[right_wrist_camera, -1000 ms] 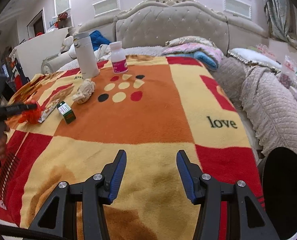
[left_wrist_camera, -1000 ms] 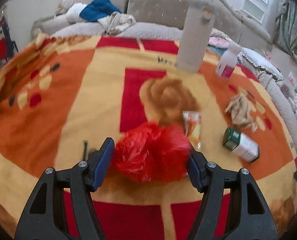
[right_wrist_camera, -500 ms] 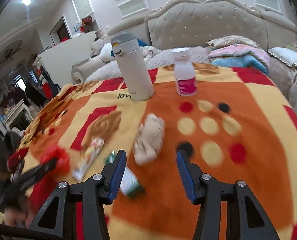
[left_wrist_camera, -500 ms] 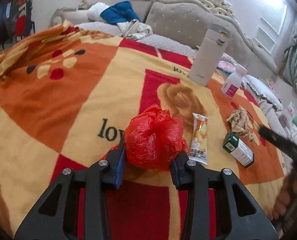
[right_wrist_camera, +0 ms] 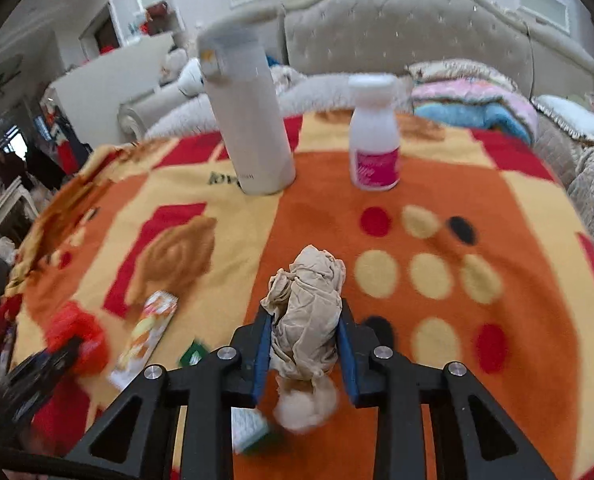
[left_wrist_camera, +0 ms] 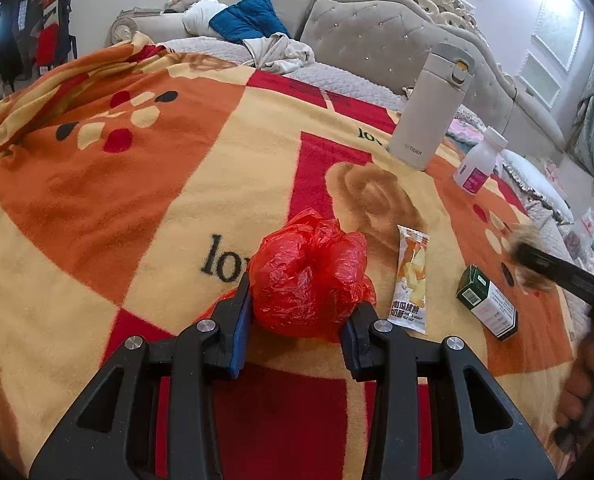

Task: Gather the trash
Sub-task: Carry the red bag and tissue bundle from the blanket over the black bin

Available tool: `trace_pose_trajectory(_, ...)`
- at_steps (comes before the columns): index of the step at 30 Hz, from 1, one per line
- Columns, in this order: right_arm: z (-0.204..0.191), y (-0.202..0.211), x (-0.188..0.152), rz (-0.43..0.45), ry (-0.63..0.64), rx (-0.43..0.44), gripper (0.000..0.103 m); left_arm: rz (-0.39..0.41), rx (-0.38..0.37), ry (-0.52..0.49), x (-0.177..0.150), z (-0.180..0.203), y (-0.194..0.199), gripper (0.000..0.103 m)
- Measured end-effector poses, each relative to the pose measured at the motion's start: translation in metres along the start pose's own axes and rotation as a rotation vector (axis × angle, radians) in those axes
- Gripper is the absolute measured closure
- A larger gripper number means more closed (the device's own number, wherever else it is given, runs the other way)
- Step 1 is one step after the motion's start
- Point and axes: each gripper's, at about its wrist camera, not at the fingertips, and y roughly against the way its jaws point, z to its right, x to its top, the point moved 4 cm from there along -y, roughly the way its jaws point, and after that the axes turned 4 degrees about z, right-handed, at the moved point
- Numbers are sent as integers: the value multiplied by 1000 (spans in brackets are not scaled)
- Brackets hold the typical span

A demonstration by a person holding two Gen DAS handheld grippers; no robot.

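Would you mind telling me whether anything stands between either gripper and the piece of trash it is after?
Nothing visible does. The left gripper is clamped on the red plastic bag, and the right gripper's jaws are closing with the crumpled brown paper directly between them.

A crumpled ball of shiny red plastic bag sits near the front edge of the blanket, squeezed on both sides. To its right lies a flat orange and white snack wrapper, then a small green and white box on its side. Farther right, a scrunched wad of tan paper is pinched upright.
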Motion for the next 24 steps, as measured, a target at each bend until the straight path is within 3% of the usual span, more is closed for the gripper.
trace_pose_trajectory(4,9,56,-21,40,41,16,75,-9,14,-12,-1,1,-1,67)
trace_pose_trajectory(11,24,146,-105,144,128,-4,75,-13,56,-83,-37,38,35,67)
trace_pose_trajectory(14,34,155,-133,132,96,-13,75,18,75,-159,-52,70,52,66)
trace_pose_trajectory(17,38,162,-136,135,98,-22,75,47,72,-217,-59,98,57,66)
trace_pose_trajectory(22,46,168,-141,139,127,-81,75,0,80,-231,-69,104,38,67)
trace_pose_trajectory(24,51,172,-142,143,115,-83,75,15,78,-217,-67,103,39,67)
